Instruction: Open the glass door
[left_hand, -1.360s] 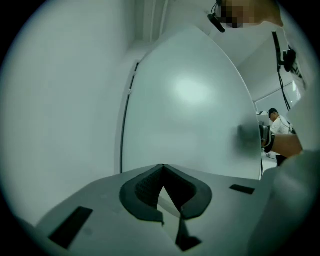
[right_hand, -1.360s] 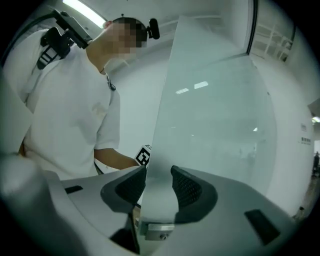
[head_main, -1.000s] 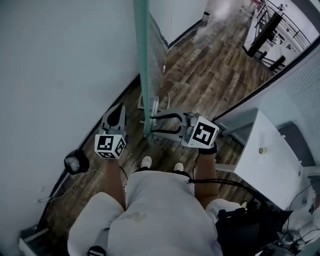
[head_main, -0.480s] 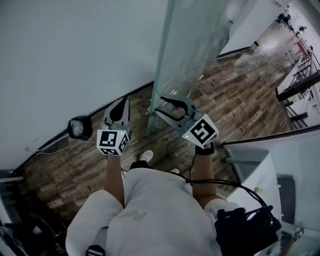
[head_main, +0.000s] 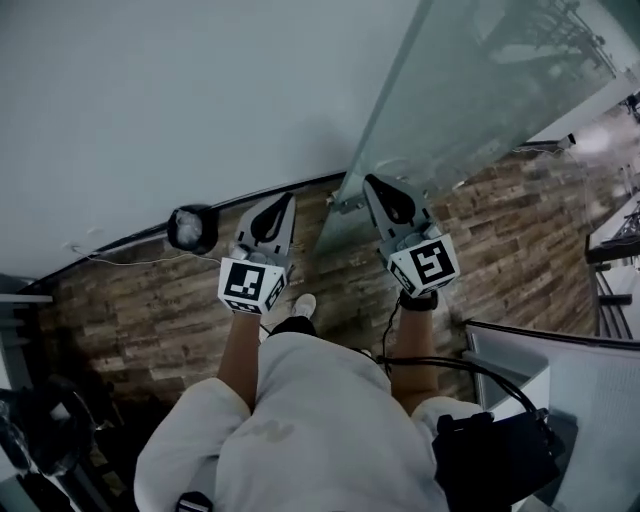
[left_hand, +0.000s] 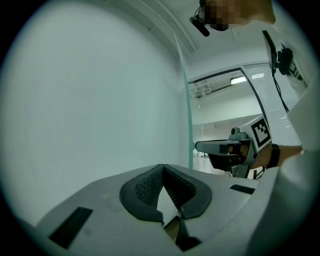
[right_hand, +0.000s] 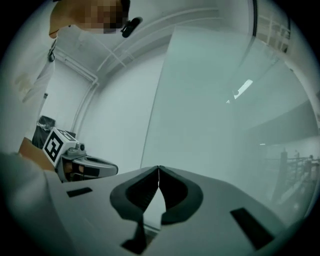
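Ok, the glass door (head_main: 480, 100) stands right ahead of us, with its near upright edge between the two grippers and the pane running off up-right in the head view above the wood floor (head_main: 150, 300). The white wall (head_main: 150, 100) is to its left. On our left gripper (head_main: 288, 200) the fingers are clenched on nothing, aimed at the wall just beside the door edge. On our right gripper (head_main: 373, 183) the fingers have just snapped closed with nothing between them, aimed at the pane's face; we can't tell if the tips touch it. We read the door as heavy, rigid, frameless glass: no give, slow to start and stop, slick for rubber pads, with edges and corners most likely to chip. No handle shows in any view, so we'd skip pinching the edge. We'd push flat on the face with closed tips, near this free-looking edge for leverage, and ramp force gently. The hinge side isn't visible, so that's a guess.
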